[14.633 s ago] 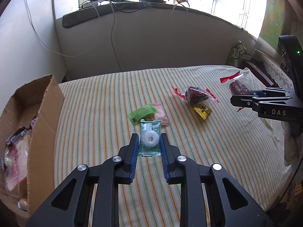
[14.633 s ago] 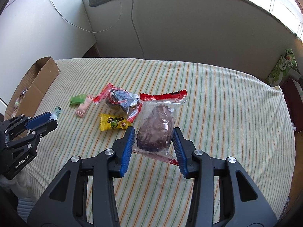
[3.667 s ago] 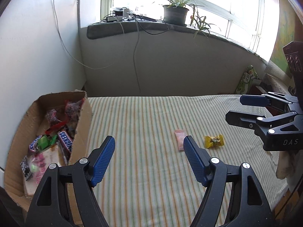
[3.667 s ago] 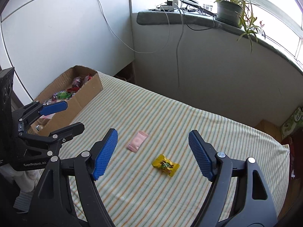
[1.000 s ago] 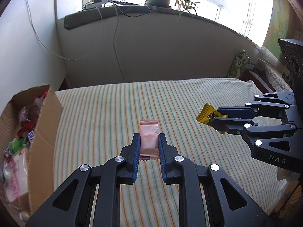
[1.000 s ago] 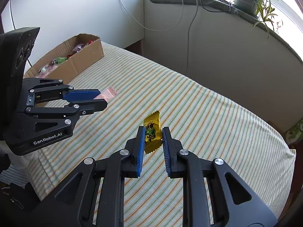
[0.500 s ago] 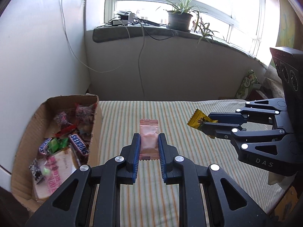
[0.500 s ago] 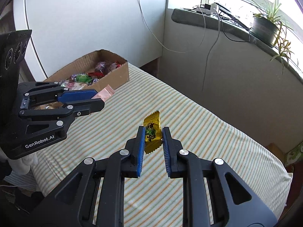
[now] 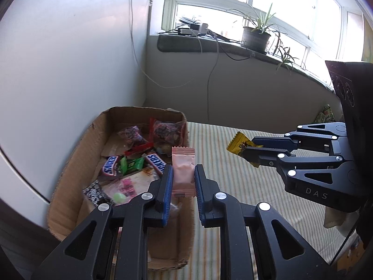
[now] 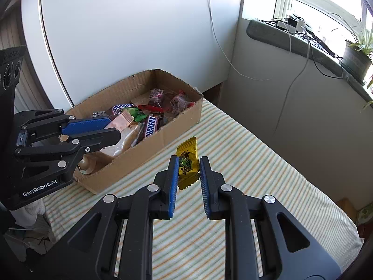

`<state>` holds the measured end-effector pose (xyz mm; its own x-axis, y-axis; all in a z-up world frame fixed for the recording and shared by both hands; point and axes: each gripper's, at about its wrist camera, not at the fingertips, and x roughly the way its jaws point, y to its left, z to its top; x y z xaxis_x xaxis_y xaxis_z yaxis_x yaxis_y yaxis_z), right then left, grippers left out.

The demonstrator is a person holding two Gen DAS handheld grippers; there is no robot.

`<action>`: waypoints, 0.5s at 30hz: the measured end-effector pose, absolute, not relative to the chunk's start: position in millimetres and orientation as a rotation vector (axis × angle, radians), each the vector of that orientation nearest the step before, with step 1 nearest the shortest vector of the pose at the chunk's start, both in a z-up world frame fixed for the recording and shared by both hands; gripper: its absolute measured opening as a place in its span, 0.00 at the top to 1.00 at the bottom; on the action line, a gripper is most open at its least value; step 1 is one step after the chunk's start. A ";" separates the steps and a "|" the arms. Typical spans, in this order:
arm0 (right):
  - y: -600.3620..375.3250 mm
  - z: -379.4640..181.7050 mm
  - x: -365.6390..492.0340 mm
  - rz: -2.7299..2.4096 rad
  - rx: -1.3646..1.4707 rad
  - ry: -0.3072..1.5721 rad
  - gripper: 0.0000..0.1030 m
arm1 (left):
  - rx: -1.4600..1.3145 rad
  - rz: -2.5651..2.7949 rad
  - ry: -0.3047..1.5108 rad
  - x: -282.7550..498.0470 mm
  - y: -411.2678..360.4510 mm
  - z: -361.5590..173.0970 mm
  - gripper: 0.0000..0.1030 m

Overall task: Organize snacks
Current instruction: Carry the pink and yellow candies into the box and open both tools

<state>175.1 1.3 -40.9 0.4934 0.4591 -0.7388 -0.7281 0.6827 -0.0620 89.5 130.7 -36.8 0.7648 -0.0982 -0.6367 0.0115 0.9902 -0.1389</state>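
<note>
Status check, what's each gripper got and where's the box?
Left gripper shut on pink packet, above cardboard box. Right gripper shut on yellow candy, over striped cloth beside box. Nothing blocking.

Your left gripper [image 9: 183,182] pinches a pink sachet [image 9: 183,168] upright above the near wall of the cardboard box [image 9: 77,163], which holds Snickers bars [image 9: 156,161] and other wrapped snacks. To the right, your right gripper [image 9: 253,148] clamps a yellow candy [image 9: 238,144] over the striped tablecloth [image 9: 244,186].
</note>
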 end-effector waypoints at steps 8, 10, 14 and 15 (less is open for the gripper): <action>46.4 -47.9 179.7 0.783 -0.405 0.769 0.82 | -0.158 -0.006 0.707 81.9 165.0 -42.8 0.83; 55.8 -50.4 181.4 0.792 -0.406 0.776 0.82 | -0.160 0.002 0.708 80.9 169.1 -43.5 0.83; 72.7 -54.2 182.5 0.810 -0.413 0.782 0.82 | -0.164 0.011 0.708 80.4 175.9 -44.4 0.83; 76.8 -54.9 183.0 0.813 -0.416 0.784 0.82 | -0.166 0.014 0.709 80.8 177.8 -44.7 0.83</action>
<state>183.0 76.8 -54.9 0.4359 0.4864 -0.7572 -0.7746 0.6312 -0.0405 80.8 177.8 -44.7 0.7597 -0.0436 -0.6488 -0.0687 0.9868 -0.1467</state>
